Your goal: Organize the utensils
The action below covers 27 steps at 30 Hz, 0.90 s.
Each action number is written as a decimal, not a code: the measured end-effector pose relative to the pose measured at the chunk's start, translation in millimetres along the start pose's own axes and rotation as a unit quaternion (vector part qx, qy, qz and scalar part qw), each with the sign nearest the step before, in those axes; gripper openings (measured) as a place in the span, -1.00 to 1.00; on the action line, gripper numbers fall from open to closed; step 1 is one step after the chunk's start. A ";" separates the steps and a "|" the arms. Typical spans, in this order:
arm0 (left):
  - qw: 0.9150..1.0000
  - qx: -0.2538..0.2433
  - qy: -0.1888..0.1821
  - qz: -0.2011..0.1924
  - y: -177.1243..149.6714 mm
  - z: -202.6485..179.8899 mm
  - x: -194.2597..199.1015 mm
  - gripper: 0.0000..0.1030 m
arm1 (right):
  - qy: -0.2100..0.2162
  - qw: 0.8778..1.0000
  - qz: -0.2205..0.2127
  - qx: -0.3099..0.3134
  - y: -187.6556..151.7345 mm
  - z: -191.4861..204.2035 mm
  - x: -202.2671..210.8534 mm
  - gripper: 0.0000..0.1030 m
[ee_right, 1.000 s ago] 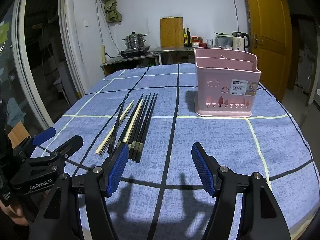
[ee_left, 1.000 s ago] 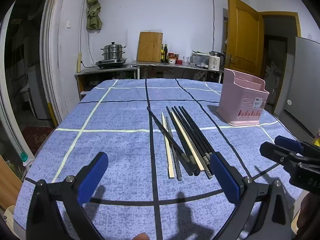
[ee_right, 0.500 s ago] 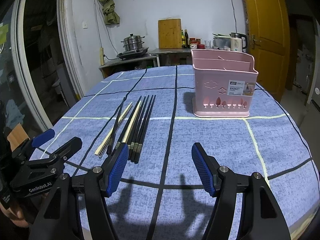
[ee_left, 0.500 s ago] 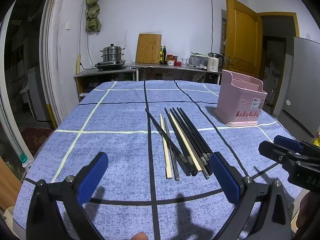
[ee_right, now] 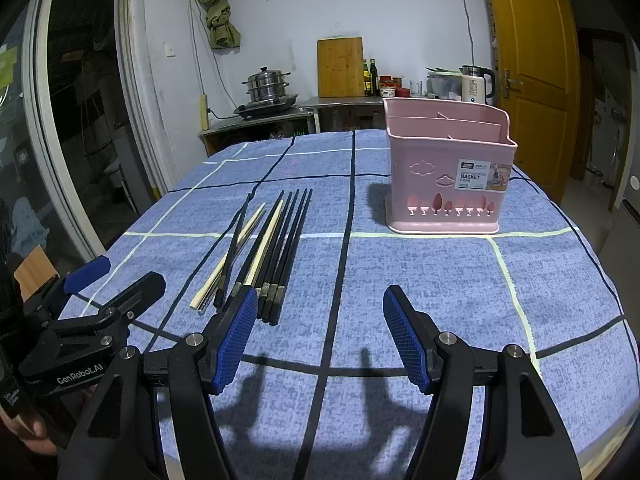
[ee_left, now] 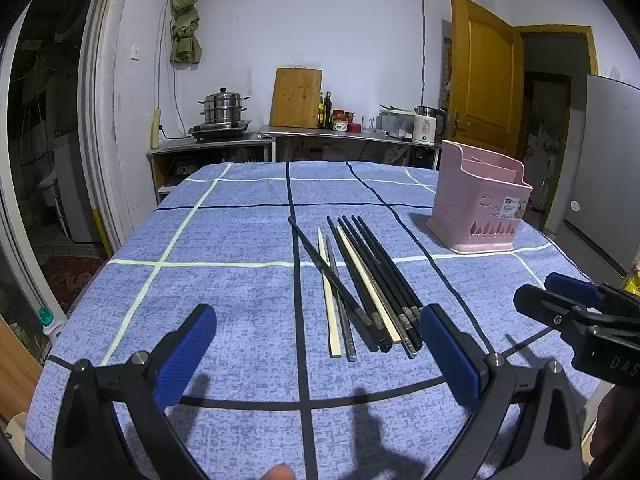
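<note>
Low in frame, the left claw (ee_left: 316, 350) and right claw (ee_right: 316, 334) hang released, holding nothing. Mid-frame, chopsticks (ee_left: 362, 284) lie on the blue worktop (ee_left: 224, 240); upper right stands an empty pink basket (ee_right: 446, 172). Next likely: pinching one chopstick.

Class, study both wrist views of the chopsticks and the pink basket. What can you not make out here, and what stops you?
- Pink basket interior: its own front wall hides the compartment floors in both views.
- Chopsticks: in the right wrist view the right gripper finger covers some near ends.
- Basket label: too small to read in the left wrist view.
- Left gripper body: cut off by the bottom edge.
</note>
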<state>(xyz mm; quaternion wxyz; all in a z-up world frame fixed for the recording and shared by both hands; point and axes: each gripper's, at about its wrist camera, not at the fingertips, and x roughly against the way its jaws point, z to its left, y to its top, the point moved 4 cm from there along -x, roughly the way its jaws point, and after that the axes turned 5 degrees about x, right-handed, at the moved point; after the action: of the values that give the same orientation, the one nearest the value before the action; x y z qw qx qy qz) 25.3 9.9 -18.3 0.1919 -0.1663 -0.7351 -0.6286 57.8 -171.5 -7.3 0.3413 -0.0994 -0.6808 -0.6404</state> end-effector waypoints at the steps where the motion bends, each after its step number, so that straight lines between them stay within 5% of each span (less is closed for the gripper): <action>1: 1.000 0.000 0.000 0.000 -0.1 0.0 0.1 1.00 | 0.000 1.000 0.000 0.000 0.0 0.1 -0.2 0.28; 27: 1.000 -0.001 -0.002 0.001 0.8 -1.4 1.5 1.00 | -0.001 1.000 0.002 0.001 -1.4 2.0 0.0 0.28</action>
<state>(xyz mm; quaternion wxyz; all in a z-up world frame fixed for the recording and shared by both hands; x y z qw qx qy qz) 24.4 8.6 -16.6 0.1909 -0.1686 -0.7351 -0.6283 56.3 -169.9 -8.3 0.3419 -0.1013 -0.6815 -0.6390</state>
